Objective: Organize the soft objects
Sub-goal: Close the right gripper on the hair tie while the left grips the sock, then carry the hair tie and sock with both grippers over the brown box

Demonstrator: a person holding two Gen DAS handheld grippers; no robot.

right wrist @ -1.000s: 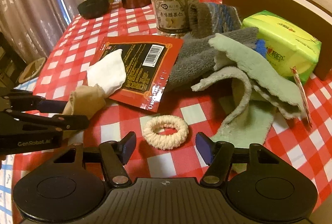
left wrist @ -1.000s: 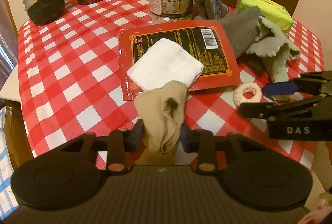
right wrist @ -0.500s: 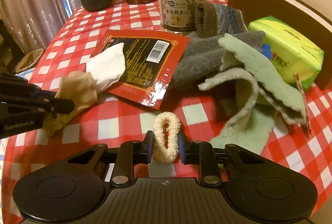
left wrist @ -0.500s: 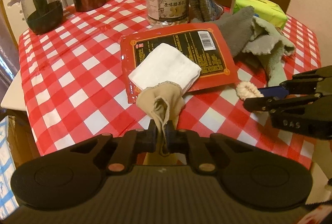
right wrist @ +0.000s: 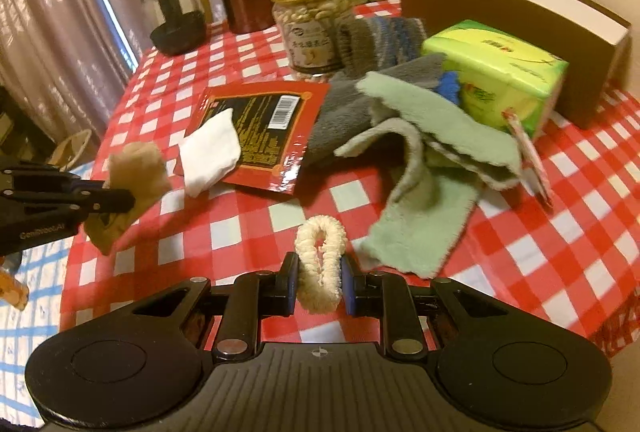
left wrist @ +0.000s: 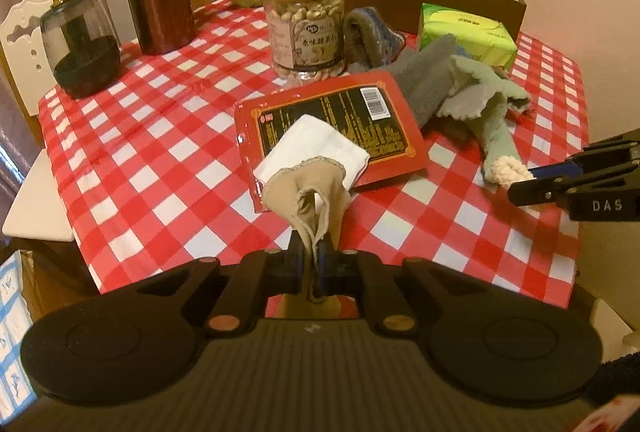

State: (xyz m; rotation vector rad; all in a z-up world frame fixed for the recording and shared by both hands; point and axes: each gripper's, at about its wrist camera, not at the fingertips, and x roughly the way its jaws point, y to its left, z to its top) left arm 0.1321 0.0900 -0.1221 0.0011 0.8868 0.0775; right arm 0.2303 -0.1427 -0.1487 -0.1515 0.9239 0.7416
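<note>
Left wrist: left gripper [left wrist: 311,256] jaws clamped on beige cloth [left wrist: 306,192], which stands up between the fingers, lifted off the checked tablecloth [left wrist: 140,136]; white cloth [left wrist: 316,150] just beyond

Right wrist: right gripper [right wrist: 319,282] pinches cream scrunchie [right wrist: 320,264] flat between its pads, green towel [right wrist: 420,232] just right

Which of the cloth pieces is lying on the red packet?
The white folded cloth: it rests partly on the red packet. The grey cloth and green cloth lie heaped beside it; the beige cloth is held.
</note>
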